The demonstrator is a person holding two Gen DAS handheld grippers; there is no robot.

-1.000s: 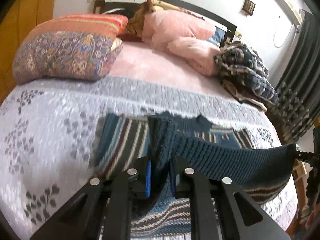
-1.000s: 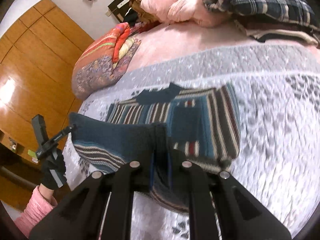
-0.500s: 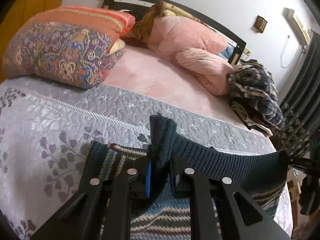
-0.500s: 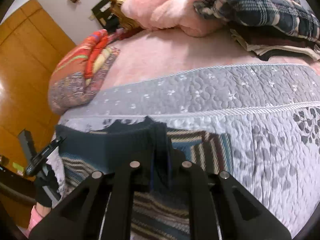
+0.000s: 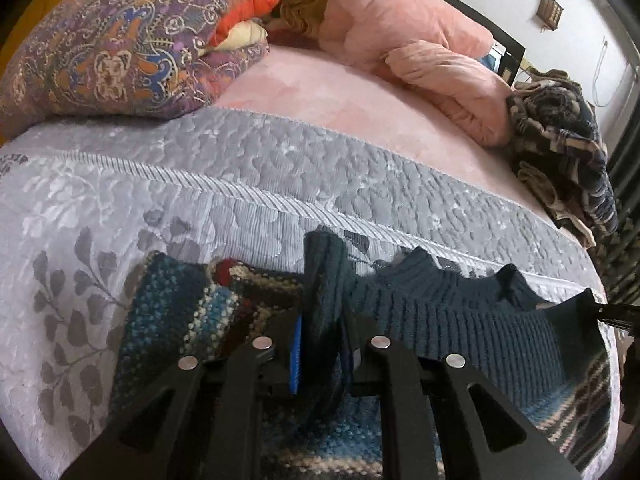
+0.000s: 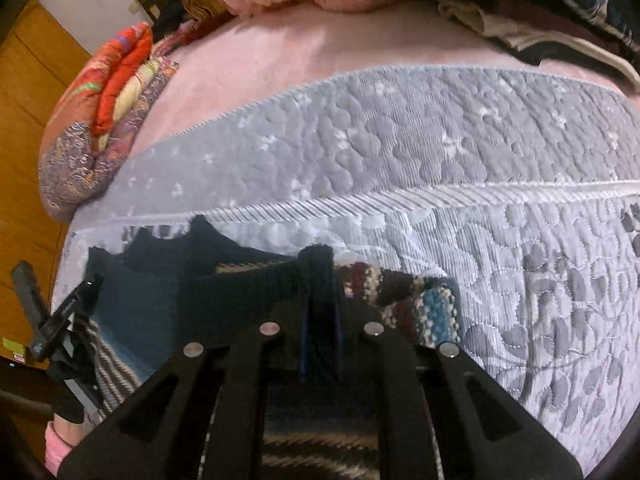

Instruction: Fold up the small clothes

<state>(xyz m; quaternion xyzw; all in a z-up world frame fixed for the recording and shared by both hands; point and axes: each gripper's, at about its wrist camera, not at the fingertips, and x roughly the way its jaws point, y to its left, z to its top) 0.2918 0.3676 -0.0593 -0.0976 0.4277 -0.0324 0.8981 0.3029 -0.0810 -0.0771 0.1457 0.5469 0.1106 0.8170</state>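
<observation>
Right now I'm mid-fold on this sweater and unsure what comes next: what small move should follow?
Probably lower both grippers and lay the ribbed hem flat near the collar, then release. Left gripper and right gripper each pinch it, stretched above the striped sweater.

Black claw (image 5: pixel 320 344) arms, silver screws, blue pads (image 5: pixel 295 354).

a grey quilted bedspread (image 5: pixel 248 184) covers the bed; at 11 o'clock a patterned pillow (image 5: pixel 120 48), at 1 pink bedding (image 5: pixel 404 36), at 3 plaid blankets (image 5: pixel 568 152).
</observation>
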